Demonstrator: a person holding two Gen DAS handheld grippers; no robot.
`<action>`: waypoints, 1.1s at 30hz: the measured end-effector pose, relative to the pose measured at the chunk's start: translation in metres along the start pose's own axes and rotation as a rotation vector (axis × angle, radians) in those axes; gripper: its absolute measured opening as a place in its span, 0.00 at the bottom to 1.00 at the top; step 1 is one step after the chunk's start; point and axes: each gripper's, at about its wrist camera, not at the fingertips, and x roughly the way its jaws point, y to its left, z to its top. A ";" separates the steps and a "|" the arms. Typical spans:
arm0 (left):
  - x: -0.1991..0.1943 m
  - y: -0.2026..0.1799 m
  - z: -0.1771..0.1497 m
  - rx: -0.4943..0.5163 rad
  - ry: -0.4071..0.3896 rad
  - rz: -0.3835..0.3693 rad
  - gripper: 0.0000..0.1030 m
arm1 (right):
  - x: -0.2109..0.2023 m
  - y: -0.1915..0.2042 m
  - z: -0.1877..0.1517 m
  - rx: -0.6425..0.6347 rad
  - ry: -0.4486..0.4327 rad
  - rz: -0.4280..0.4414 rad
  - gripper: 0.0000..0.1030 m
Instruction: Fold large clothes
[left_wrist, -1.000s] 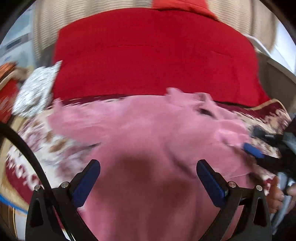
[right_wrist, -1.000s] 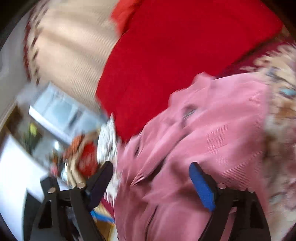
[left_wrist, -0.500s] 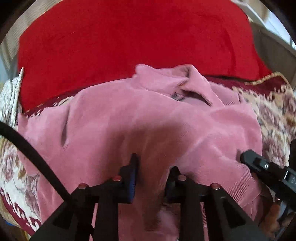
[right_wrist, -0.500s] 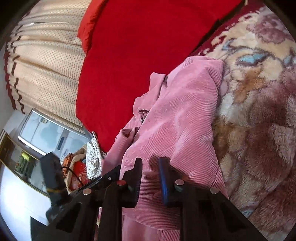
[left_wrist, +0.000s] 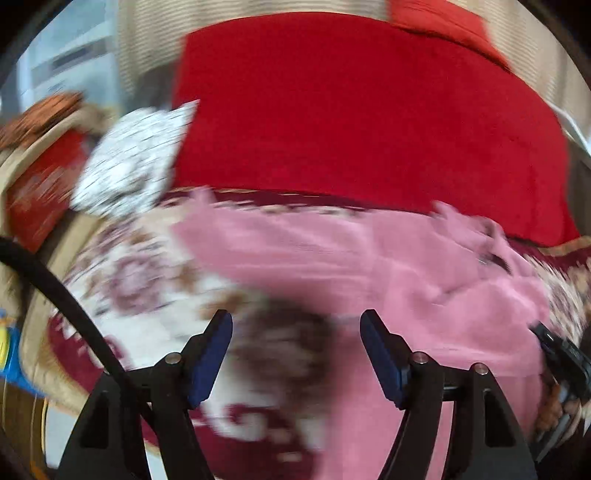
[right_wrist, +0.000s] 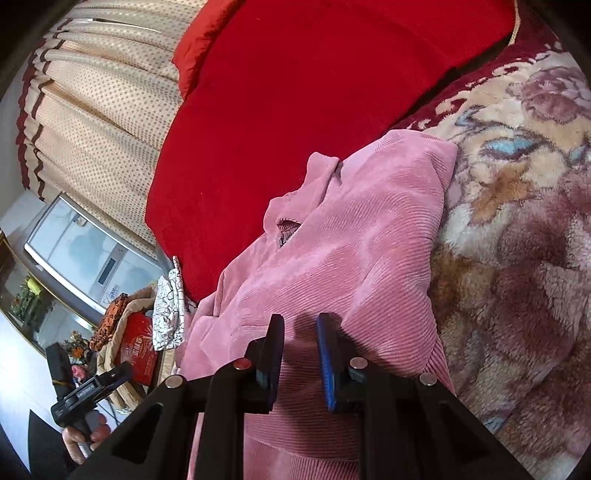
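A pink corduroy garment lies on a floral fleece blanket, partly folded, collar toward the red cushion. My right gripper is shut on a fold of the pink garment near its lower edge. In the blurred left wrist view the garment lies to the right and ahead. My left gripper is open and empty, hovering over the blanket at the garment's left edge. The left gripper also shows at the lower left of the right wrist view.
A big red cushion backs the bed, in front of a dotted beige curtain. A white patterned cloth and a red box sit at the left. A grey appliance stands beyond.
My left gripper has let go of the pink garment, opened, and swung left. My right gripper stays shut on the garment, which now lies slightly flatter.
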 end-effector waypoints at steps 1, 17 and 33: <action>0.003 0.016 0.000 -0.040 0.006 0.020 0.70 | 0.000 0.001 0.000 -0.006 -0.002 -0.004 0.20; 0.144 0.122 0.039 -0.623 0.126 -0.088 0.72 | 0.003 0.008 -0.001 -0.088 -0.034 -0.044 0.20; 0.130 0.094 0.074 -0.495 -0.033 -0.121 0.03 | 0.004 0.012 -0.003 -0.119 -0.052 -0.061 0.20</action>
